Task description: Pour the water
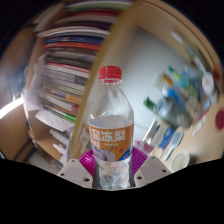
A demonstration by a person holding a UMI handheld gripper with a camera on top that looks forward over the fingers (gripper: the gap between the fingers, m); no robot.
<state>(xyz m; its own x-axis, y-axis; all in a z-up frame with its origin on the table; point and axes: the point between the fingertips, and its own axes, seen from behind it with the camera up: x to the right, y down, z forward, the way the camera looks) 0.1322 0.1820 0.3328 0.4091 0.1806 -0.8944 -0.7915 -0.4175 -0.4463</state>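
A clear plastic bottle (110,125) with a red cap (110,73) and an orange label stands upright between my fingers. My gripper (112,168) is shut on the bottle's lower body, and a magenta pad (88,160) presses each side of it. The bottle is lifted off any surface and fills the middle of the gripper view. Its clear base sits low between the fingers. I cannot see a cup or other vessel.
A tall shelf with stacked books and papers (65,80) rises to the left behind the bottle. To the right, a cluttered table (185,100) carries several small items. A pale wall (140,50) lies straight beyond the bottle.
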